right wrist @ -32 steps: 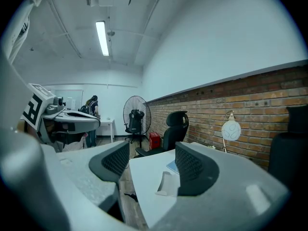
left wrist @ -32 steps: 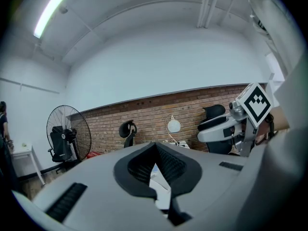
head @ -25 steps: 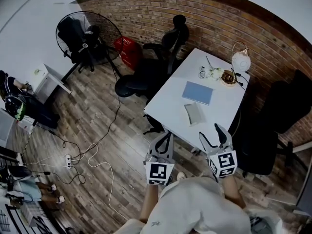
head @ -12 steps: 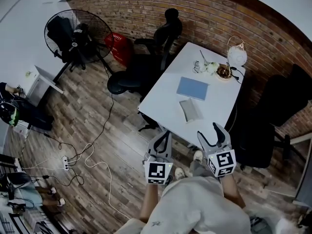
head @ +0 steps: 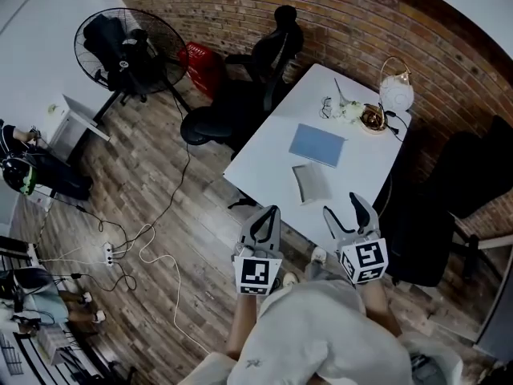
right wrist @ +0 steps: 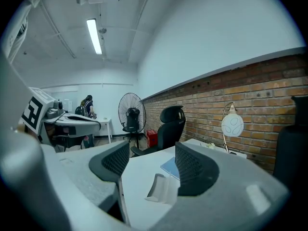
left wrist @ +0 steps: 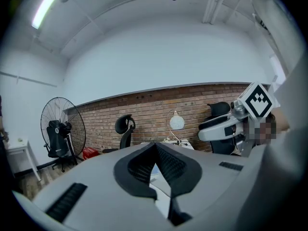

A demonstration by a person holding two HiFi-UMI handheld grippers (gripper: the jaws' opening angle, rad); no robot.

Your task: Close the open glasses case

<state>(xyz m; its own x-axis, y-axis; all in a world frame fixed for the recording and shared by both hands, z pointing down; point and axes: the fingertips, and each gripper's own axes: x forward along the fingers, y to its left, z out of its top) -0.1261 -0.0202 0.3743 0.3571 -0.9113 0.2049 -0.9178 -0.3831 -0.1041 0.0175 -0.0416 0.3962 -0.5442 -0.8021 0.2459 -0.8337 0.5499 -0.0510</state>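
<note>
The open grey glasses case (head: 309,183) lies on the white table (head: 264,163), near its front half; it shows between the jaws in the right gripper view too (right wrist: 160,188). My left gripper (head: 264,219) hangs over the floor just short of the table's front corner, jaws shut with nothing in them (left wrist: 155,170). My right gripper (head: 352,213) hovers at the table's near edge, open and empty (right wrist: 149,165). Both are well short of the case.
A blue notebook (head: 318,145) lies beyond the case. Glasses, a small bowl and a round white lamp (head: 396,97) crowd the far end. Black office chairs (head: 248,95) stand at the left and right (head: 449,207) of the table. A fan (head: 128,50) and floor cables (head: 144,247) are left.
The head view has shifted slightly; the table and case sit a little nearer the grippers. Both grippers keep their states, left shut and right open.
</note>
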